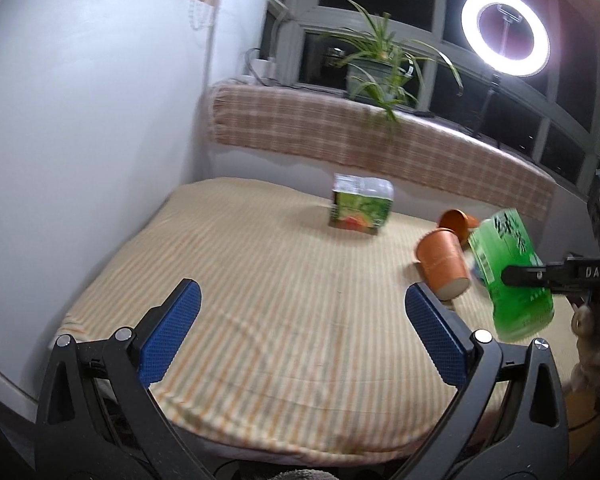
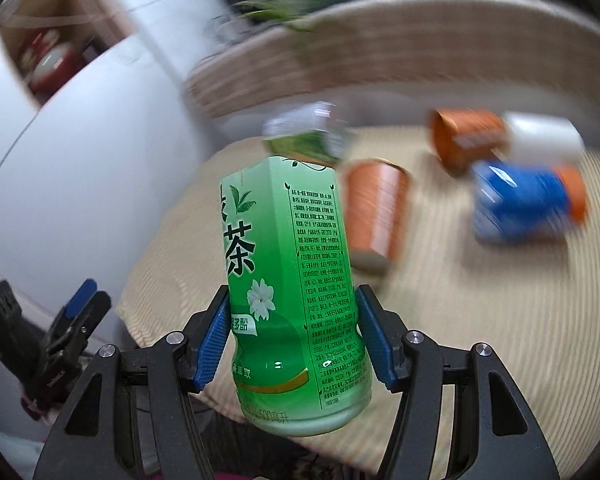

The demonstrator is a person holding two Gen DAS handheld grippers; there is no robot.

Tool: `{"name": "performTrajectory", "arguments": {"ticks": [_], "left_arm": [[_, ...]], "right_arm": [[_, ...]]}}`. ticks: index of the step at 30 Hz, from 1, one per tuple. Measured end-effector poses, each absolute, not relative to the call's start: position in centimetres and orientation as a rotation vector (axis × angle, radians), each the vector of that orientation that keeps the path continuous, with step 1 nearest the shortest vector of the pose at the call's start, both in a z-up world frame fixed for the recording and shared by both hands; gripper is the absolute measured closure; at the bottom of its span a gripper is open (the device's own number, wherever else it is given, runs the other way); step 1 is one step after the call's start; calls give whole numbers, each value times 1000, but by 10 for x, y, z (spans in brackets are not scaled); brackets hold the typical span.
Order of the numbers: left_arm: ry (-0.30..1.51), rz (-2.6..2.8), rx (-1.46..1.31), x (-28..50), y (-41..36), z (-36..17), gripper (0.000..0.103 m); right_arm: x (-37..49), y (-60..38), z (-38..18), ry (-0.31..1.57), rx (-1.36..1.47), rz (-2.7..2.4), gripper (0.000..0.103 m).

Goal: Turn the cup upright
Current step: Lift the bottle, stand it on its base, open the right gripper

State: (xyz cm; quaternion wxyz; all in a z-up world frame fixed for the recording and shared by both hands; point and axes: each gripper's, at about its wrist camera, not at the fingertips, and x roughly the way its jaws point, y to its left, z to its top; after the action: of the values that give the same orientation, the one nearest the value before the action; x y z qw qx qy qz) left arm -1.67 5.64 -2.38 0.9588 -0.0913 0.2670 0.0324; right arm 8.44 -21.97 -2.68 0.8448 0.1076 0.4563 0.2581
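Observation:
My right gripper (image 2: 290, 340) is shut on a green tea bottle (image 2: 292, 280) and holds it above the striped table, its lower body between the blue pads; in the left wrist view the bottle (image 1: 508, 272) hangs tilted at the right. An orange cup (image 1: 442, 266) lies on its side on the cloth, just left of the bottle; it also shows in the right wrist view (image 2: 376, 212). A second orange cup (image 1: 456, 222) lies behind it. My left gripper (image 1: 302, 320) is open and empty, low over the front of the table.
A green carton (image 1: 360, 210) stands at mid table. A blue can (image 2: 520, 204), a white cup (image 2: 544, 138) and the second orange cup (image 2: 466, 136) lie at the far right. A white wall (image 1: 80, 140) is at the left, a plaid ledge (image 1: 380, 140) with a plant behind.

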Motion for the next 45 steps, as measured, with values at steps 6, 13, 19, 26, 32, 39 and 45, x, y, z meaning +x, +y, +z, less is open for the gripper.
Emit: {"name": "performTrajectory", "arguments": {"ticks": [6,13,19,26,32,39,45], "left_arm": [[558,-9,-161,-6,28,-23,0],[601,-112,-167,7,0,-23,0],[672,-200,-202,22,-20,-27,0],[754,-285,-236,38,-44,-34,0],[777,-327,-229,44,-64,-35,0],[827,-383,-277,58,-77,-37,0],[883,-444,-311,69,-93,-39,0]], "right_arm": [[76,-274,-55,1030,401,418,43],[82,-300,-82,1091,501,349,43],[90,-312,-102,1135,609,319,41],[91,-323,-103,1127,617,313,39],[79,-324,-88,1071,534,323,31],[57,-321,-63,966,381,300,31],[31,-325,-45,850,283,220,31]]}}
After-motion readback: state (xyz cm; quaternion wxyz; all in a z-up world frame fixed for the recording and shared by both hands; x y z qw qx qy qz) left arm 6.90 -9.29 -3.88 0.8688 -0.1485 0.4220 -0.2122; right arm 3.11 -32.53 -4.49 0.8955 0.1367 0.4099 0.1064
